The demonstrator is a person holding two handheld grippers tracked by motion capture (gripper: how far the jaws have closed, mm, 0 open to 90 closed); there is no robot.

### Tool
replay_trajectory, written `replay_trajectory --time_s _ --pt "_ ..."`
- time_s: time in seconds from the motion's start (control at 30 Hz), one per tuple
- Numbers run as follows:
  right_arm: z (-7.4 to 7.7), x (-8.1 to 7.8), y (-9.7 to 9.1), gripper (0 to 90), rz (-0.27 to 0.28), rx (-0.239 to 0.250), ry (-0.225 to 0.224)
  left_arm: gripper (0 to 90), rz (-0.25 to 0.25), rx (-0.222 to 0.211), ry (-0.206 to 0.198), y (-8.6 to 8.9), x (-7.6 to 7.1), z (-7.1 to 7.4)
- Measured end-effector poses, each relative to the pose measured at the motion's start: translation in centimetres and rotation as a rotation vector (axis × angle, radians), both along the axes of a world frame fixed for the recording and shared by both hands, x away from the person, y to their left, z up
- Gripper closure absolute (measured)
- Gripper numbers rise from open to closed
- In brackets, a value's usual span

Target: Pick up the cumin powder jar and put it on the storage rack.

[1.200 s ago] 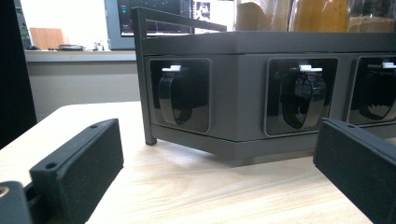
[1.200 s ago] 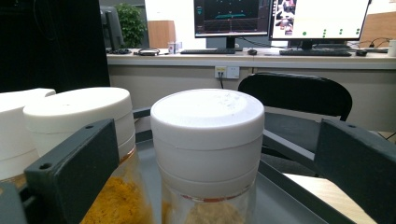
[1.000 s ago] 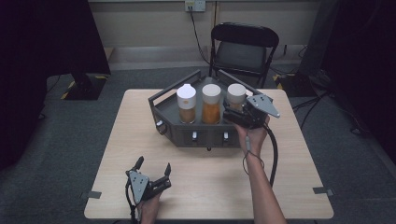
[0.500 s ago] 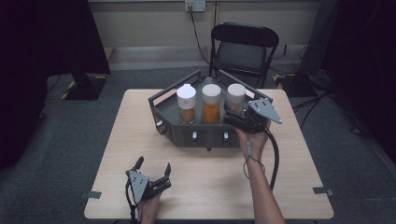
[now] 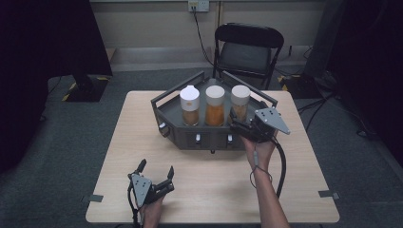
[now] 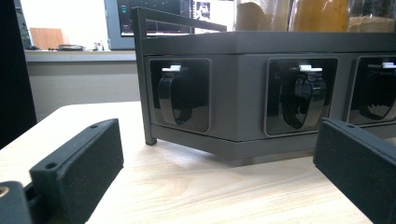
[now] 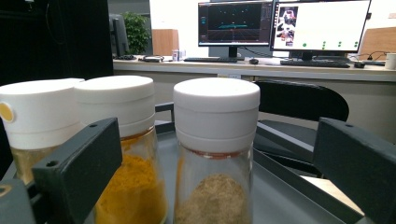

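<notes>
Seemingly lined up for a grasp, the black jaws of the right gripper (image 7: pixel 219 172) are spread wide on either side of the clear glass spice jar with the white screw cap and tan powder (image 7: pixel 215 154), nothing yet pinched between them. In the high view that jar (image 5: pixel 240 103) is seen at centre right of the frame, rightmost of three in the dark grey angular metal rack (image 5: pixel 164 111), with the right gripper (image 5: pixel 236 126) held at the rack's right front corner, apparently so that the jar can be taken without its neighbours being disturbed. Beside it are the glass jar of orange-yellow powder (image 5: pixel 215 105) and the glass jar with the white flip-top lid (image 5: pixel 189 105), all smooth-walled cylinders under matte plastic caps. At lower left of the high view, the left gripper (image 5: pixel 156 167) is rested on the pale wood-grain table (image 5: pixel 214 183), its jaws likewise parted and empty, probably parked until needed. Glossy black lever dispensers (image 6: pixel 299 95) are set into recessed panels along the rack's front face. A black folding chair (image 5: pixel 247 50) is placed behind the table.
</notes>
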State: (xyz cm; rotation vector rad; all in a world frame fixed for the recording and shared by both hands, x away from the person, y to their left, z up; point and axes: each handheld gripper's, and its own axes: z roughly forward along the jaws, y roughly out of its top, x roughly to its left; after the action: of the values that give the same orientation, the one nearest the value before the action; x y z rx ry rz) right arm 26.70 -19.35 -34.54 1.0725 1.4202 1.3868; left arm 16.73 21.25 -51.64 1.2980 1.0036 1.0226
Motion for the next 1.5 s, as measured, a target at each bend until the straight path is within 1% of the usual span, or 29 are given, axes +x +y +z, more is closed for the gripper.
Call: replay_trajectory --time_s 0.13,0.23,0.37,0.47,0.6,0.77,1.0,1.2,1.5 --pt "-0.3 -0.4 -0.1 0.9 0.002 0.005 -0.009 1.2 0.000 0.000 0.000 0.0 0.0 0.0" --pt "-0.7 -1.0 -0.2 0.8 0.000 0.006 -0.025 1.1 0.000 0.000 0.000 0.0 0.0 0.0" --pt "-0.9 -1.5 -0.3 0.7 0.001 0.001 -0.030 1.1 0.000 0.000 0.000 0.0 0.0 0.0" --pt "-1.2 -2.0 -0.4 0.7 0.002 0.010 -0.039 1.2 0.000 0.000 0.000 0.0 0.0 0.0" --pt "-1.6 -2.5 -0.5 0.7 -0.005 0.006 -0.045 1.1 0.000 0.000 0.000 0.0 0.0 0.0" --pt "-2.3 -3.1 -0.6 0.7 -0.013 0.008 -0.041 1.2 0.000 0.000 0.000 0.0 0.0 0.0" --pt "-3.5 -4.2 -0.9 0.7 -0.026 0.032 -0.040 1.2 0.000 0.000 0.000 0.0 0.0 0.0" --pt "-4.3 -5.1 -0.7 0.7 -0.033 0.023 -0.058 1.2 0.000 0.000 0.000 0.0 0.0 0.0" --pt "-5.3 -6.5 -0.9 0.7 -0.035 0.028 -0.067 1.2 0.000 0.000 0.000 0.0 0.0 0.0"
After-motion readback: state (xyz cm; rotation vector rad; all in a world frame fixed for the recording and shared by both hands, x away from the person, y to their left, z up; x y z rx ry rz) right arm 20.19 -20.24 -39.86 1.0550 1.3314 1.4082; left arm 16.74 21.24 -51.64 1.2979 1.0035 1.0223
